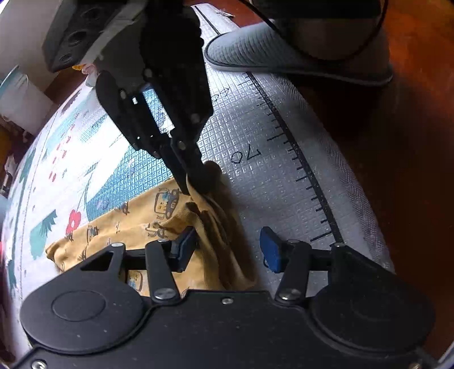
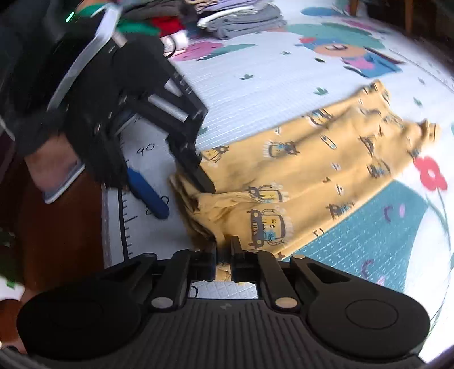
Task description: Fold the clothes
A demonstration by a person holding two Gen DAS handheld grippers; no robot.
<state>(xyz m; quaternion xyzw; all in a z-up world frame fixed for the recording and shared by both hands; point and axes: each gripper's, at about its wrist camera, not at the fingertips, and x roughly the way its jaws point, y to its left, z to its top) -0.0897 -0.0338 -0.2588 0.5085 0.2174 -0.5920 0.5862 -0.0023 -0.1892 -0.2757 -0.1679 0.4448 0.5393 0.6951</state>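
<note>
Here, yellow garment (image 2: 298, 181) bunched edge pinched in right hand-held gripper (image 2: 224, 255) (mat beneath)

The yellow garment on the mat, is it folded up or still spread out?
Mostly spread: the yellow garment lies flat across the play mat, only its near edge bunched where the right gripper pinches it.

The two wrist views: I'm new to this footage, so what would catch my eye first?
A mustard-yellow cotton garment printed with cartoon cars lies spread on a colourful foam play mat. The right claw is shut on its bunched edge near the mat's printed ruler strip, with the left claw open beside it. Folded clothes are stacked at the mat's far end.
</note>
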